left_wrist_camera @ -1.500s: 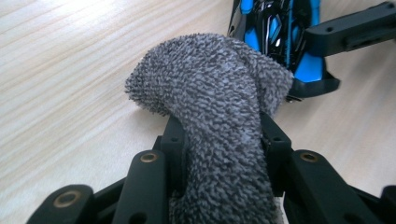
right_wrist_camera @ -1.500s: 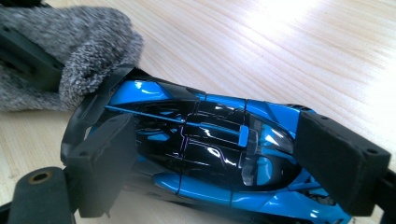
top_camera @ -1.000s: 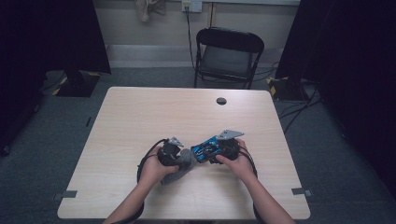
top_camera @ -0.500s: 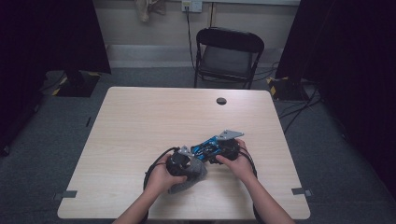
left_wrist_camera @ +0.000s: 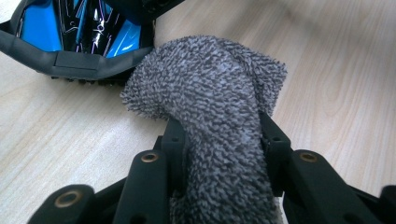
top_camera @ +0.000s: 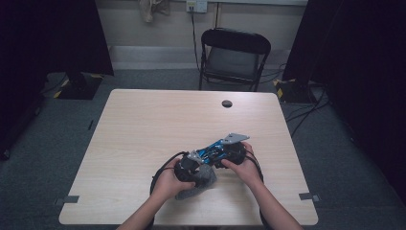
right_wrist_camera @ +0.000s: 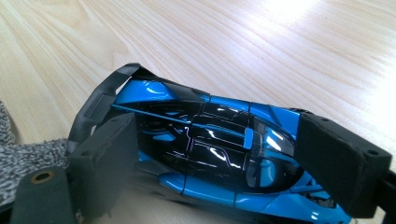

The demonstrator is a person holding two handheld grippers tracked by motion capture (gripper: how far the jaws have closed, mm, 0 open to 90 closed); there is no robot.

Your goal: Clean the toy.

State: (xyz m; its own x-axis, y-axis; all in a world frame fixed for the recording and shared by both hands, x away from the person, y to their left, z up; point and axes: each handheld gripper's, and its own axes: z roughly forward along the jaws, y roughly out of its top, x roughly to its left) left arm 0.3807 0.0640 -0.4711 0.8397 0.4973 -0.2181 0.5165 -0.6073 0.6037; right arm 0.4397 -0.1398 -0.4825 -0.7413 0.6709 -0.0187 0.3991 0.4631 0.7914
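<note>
Two grippers are on the job, and the left one has just made its move. A second back the left gripper (top_camera: 191, 168) sits out at nine o'clock of the car (top_camera: 216, 152) with its grey cloth (top_camera: 197, 184); now it is tucked in under the car's near end, at about seven o'clock of it, the cloth bunched on the surface (top_camera: 143, 134) and touching the car's tail. From the left gripper view the jaws are clamped on a thick fold of cloth (left_wrist_camera: 219, 140), the towel bulging up between them, and its free end lies right against the black rear wing of the car (left_wrist_camera: 79, 42).

The right gripper (top_camera: 234, 154) hasn't budged. It sits at three o'clock of the car, jaws squeezed on the blue-and-black body (right_wrist_camera: 219, 154), one pad at the tail and one toward the nose, pinning it in place. The cloth (right_wrist_camera: 28, 158) peeks in at nine o'clock of that view.

So the car is low and centre on the surface, slightly right, held steady. My read: the cloth is now in wiping position, and a rub along the bodywork looks like the next thing, provided the right-hand grip holds against the drag.
</note>
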